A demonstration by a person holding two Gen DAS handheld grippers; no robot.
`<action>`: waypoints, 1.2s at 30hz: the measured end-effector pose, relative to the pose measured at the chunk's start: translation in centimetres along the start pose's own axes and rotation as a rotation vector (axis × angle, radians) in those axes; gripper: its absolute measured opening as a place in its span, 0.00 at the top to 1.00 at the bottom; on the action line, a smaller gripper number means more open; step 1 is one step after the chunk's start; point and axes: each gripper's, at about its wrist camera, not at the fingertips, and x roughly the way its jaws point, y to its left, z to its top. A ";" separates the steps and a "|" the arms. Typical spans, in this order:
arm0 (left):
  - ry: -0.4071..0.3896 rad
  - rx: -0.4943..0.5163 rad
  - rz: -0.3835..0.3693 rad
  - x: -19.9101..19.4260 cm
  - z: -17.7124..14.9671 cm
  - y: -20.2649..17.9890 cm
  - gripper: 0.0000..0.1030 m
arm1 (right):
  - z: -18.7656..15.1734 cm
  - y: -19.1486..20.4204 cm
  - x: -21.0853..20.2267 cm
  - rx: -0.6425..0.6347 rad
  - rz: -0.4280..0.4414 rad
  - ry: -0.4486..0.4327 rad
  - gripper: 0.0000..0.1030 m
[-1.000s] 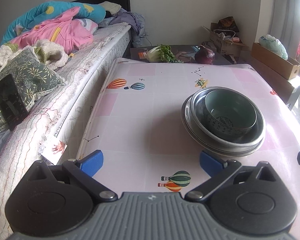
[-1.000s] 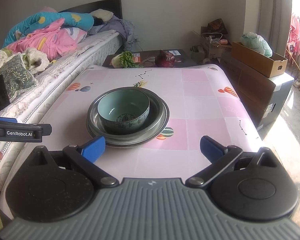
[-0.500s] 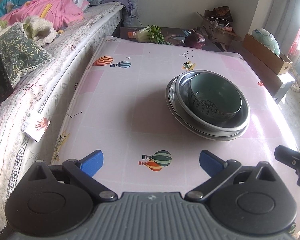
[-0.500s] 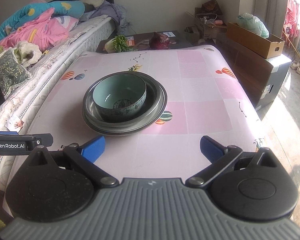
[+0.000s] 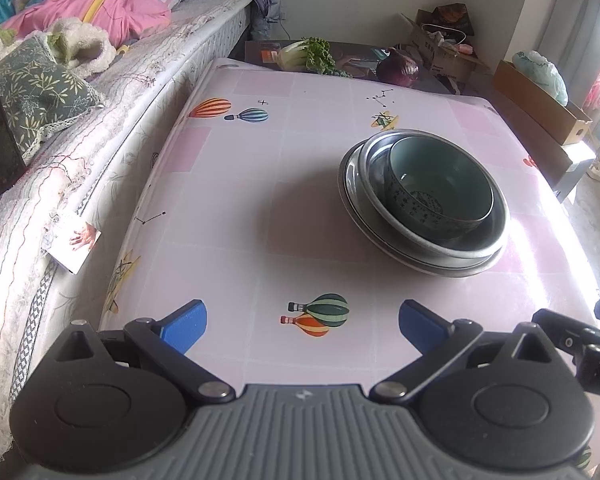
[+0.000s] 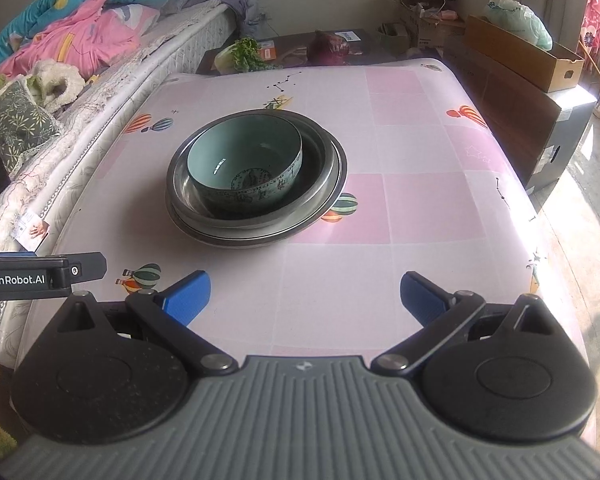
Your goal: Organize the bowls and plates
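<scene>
A pale green ceramic bowl (image 5: pixel 440 184) sits inside a steel bowl (image 5: pixel 496 232), which rests on a steel plate (image 5: pixel 352 200), all stacked on the pink table (image 5: pixel 236 200). The same stack shows in the right wrist view: green bowl (image 6: pixel 246 160), steel bowl (image 6: pixel 320 172), plate (image 6: pixel 236 240). My left gripper (image 5: pixel 302 324) is open and empty above the table's near edge, left of the stack. My right gripper (image 6: pixel 304 296) is open and empty, in front of the stack. Neither touches the dishes.
A bed (image 5: pixel 80 120) with blankets and a cushion runs along the table's left side. A low dark table (image 6: pixel 300 46) with greens and a red cabbage stands beyond the far edge. Cardboard boxes (image 6: pixel 520 60) stand at the right. The left gripper's body (image 6: pixel 40 276) shows at the left.
Both grippers have pulled back and risen from the stack, so it looks farther away. The dishes have not moved. Both grippers stayed open.
</scene>
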 end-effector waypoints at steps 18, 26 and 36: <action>0.010 0.002 -0.007 0.5 0.2 0.0 0.00 | -0.1 0.4 0.9 -0.004 0.013 0.027 0.01; 0.012 0.013 -0.016 0.4 0.2 -0.3 0.00 | -0.1 0.2 1.0 -0.004 0.010 0.027 0.01; 0.020 0.035 -0.032 0.6 0.0 -0.7 0.00 | -0.1 -0.5 0.8 0.005 0.002 0.022 0.01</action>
